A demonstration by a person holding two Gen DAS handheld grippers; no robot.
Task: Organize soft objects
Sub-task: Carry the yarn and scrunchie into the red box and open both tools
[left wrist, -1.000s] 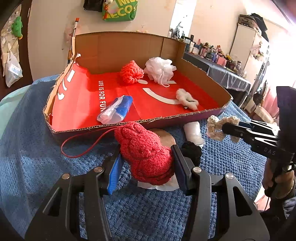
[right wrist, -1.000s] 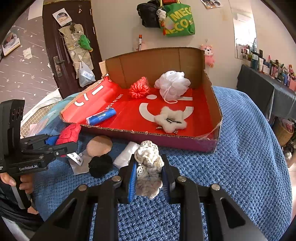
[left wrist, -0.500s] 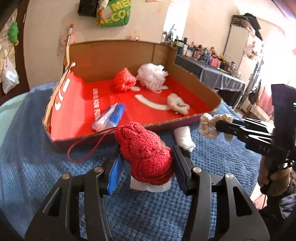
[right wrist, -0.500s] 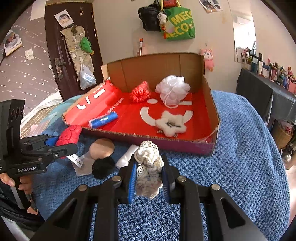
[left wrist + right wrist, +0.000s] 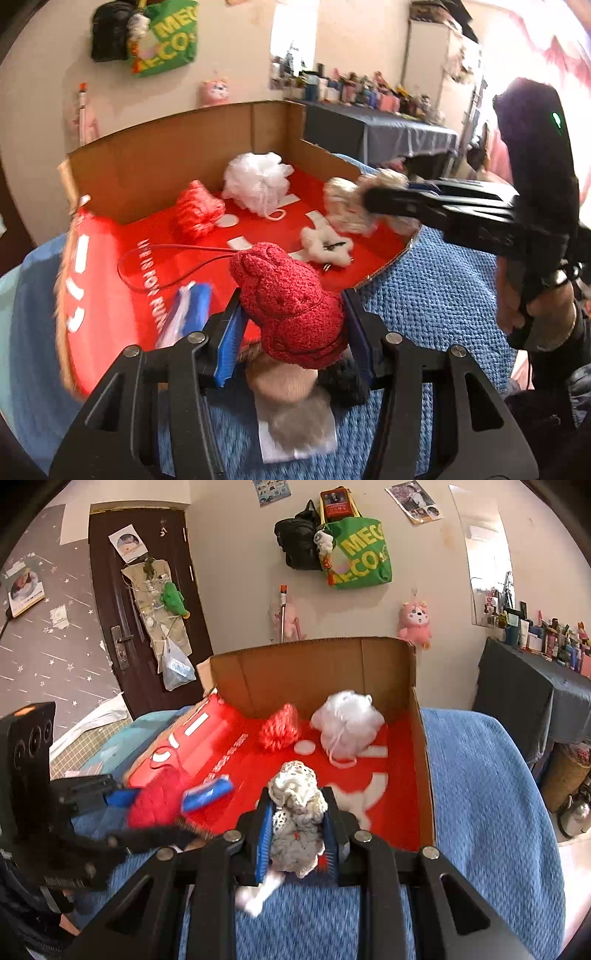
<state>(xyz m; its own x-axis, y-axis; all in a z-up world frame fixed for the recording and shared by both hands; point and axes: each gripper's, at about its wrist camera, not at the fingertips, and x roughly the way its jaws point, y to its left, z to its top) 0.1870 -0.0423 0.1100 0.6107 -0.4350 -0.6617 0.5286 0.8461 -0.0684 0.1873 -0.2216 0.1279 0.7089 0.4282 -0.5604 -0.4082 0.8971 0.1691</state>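
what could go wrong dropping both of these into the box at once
1. The red plush in the left gripper trails a thin red cord that could snag on the box's front edge or drag the blue-and-white packet.
2. The right gripper carries the cream crochet piece toward the same front area of the cardboard box, so the two grippers might collide.

Blue knitted blanket (image 5: 476, 794) under cardboard box (image 5: 314, 672)

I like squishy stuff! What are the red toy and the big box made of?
The red toy looks like fuzzy plush or terry yarn, judging by its nubbly, matte surface. The box looks like cardboard: plain brown walls, with a glossy red printed floor.
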